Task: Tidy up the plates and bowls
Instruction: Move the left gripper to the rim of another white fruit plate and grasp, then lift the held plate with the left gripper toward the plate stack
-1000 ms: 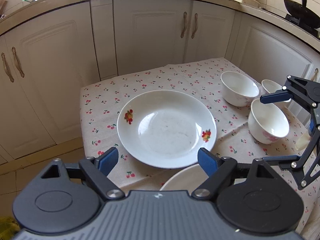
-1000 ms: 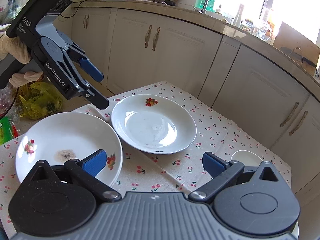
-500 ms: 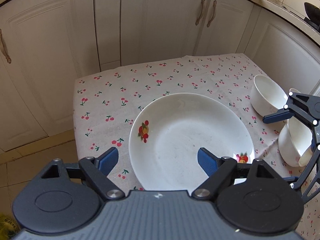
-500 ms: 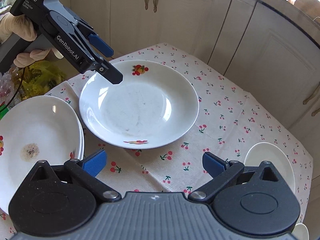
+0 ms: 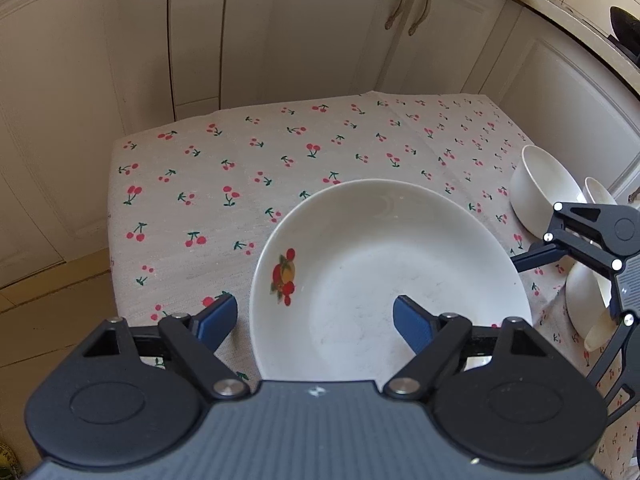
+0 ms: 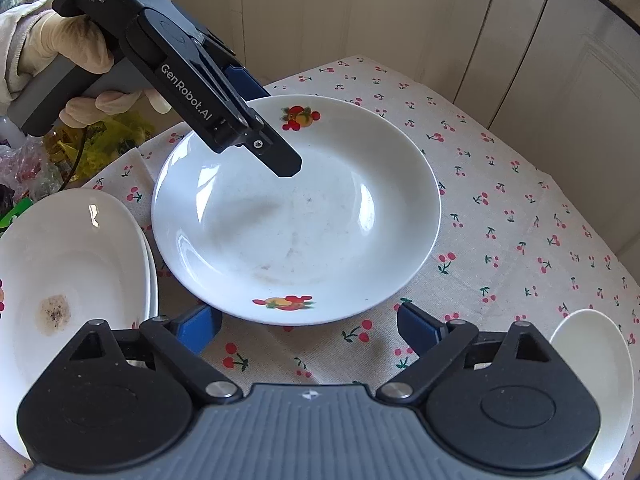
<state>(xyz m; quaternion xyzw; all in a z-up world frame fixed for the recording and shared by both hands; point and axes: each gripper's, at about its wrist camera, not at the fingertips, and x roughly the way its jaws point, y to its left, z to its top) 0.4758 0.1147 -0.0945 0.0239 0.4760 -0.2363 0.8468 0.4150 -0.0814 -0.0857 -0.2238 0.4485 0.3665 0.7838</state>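
Observation:
A white plate with fruit prints point(image 5: 384, 276) lies on the cherry-print tablecloth point(image 5: 240, 168). My left gripper point(image 5: 316, 322) is open, low over the plate's near left rim, one finger outside the rim and one over the plate. It also shows in the right wrist view point(image 6: 264, 128), above the same plate point(image 6: 296, 216). My right gripper point(image 6: 308, 330) is open and empty, just short of that plate's near edge. A stack of white plates point(image 6: 72, 276) with a brown stain lies at the left. White bowls point(image 5: 540, 188) point(image 5: 588, 300) stand to the right of the plate.
White kitchen cabinets point(image 5: 280, 32) surround the small table closely. A yellow plastic bag point(image 6: 100, 136) lies beyond the table's left side. A small white dish point(image 6: 596, 380) sits at the right near edge in the right wrist view.
Both grippers have moved in and down toward the fruit-print plate. The left one now straddles its rim; both stay open.

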